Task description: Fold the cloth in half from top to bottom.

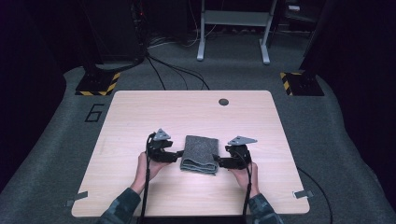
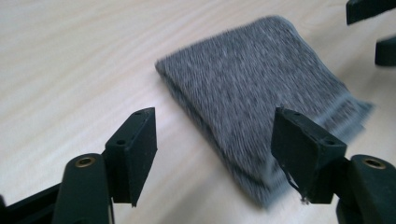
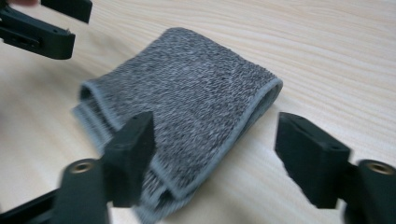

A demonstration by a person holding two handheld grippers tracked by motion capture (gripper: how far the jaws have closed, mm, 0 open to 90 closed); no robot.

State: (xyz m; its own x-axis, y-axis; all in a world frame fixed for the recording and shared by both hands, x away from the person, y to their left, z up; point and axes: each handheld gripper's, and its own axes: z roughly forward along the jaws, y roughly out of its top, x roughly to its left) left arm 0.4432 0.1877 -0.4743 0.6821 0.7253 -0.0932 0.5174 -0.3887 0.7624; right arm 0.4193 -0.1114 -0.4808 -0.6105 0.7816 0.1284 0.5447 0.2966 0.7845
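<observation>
Folded grey towel [image 2: 252, 88] is motion-blurred in left gripper view, esp. its hemmed edge by the right-hand jaw; layer count can't be read. In right gripper view the towel's [image 3: 187, 107] near corner is behind the left-hand jaw and cut off at bottom edge. In high view, weave too small to tell.

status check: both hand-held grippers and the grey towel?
Left hand-held gripper open, right hand-held gripper open. Folded grey knitted towel flat on the wooden table, released. Nothing in the way.
</observation>
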